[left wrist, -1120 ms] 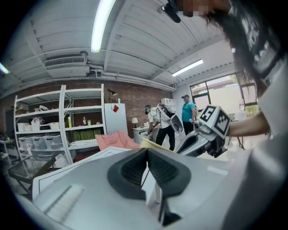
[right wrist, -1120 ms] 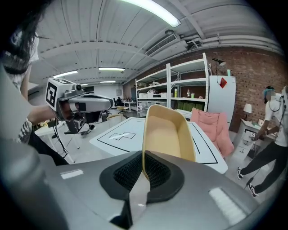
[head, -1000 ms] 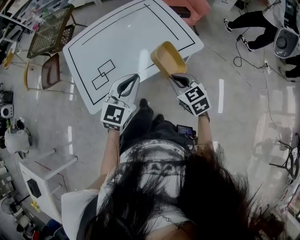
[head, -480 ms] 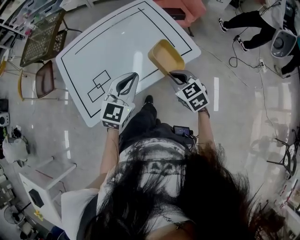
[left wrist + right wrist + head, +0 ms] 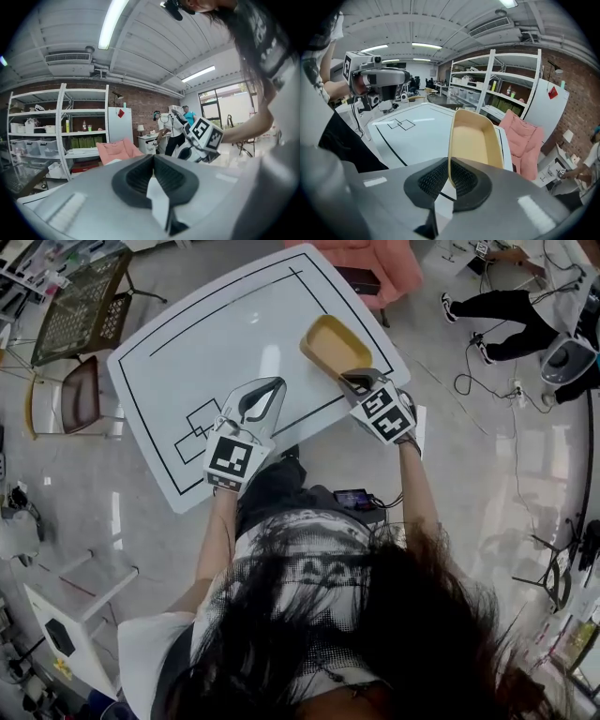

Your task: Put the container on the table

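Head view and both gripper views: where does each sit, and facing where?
Head view: on the head, looking down at the table; hair and arms.
Left gripper view: on the left hand-held gripper, facing shelves; shut jaws.
Right gripper view: on the right hand-held gripper, facing the table; jaws clamp the container.
Shared: the container, head and right views.

The head view looks steeply down from above the person (image 5: 328,615) onto the white table (image 5: 216,343) and floor (image 5: 487,474). The left gripper view, close behind its jaws, faces across the room, catching the right gripper (image 5: 175,112) at right. The right gripper view looks over that same table, the left gripper (image 5: 404,77) at left.
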### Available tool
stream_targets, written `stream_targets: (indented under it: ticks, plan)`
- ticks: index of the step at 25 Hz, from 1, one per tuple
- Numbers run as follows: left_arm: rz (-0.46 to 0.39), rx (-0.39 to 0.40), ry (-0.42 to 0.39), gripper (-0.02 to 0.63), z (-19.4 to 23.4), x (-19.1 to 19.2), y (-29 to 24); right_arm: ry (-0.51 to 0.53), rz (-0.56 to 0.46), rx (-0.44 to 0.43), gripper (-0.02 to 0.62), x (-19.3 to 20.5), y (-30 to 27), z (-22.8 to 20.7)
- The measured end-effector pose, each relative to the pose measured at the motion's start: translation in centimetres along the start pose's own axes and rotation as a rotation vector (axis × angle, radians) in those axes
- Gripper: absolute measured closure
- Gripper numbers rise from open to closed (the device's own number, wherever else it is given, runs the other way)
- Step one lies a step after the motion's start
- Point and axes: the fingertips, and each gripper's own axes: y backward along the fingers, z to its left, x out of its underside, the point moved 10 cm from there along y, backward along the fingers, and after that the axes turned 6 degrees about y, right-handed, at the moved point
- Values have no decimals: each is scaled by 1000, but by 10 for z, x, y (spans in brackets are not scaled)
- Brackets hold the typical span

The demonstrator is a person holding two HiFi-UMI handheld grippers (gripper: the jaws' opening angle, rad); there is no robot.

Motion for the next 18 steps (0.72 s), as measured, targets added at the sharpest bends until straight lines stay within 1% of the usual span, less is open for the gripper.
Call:
stream_targets:
  ticks: [5,12,18]
  plan:
    - [-4,-9,17,606,20,-1,-9,54,84,-23,577,-5,-40,-33]
    - [-2,-41,43,606,39,4,-11,188,227,-20,577,-4,-98,-66]
    - [9,-62,51,606,46,7,-8,219,292,-31,577,-4,-131,-83]
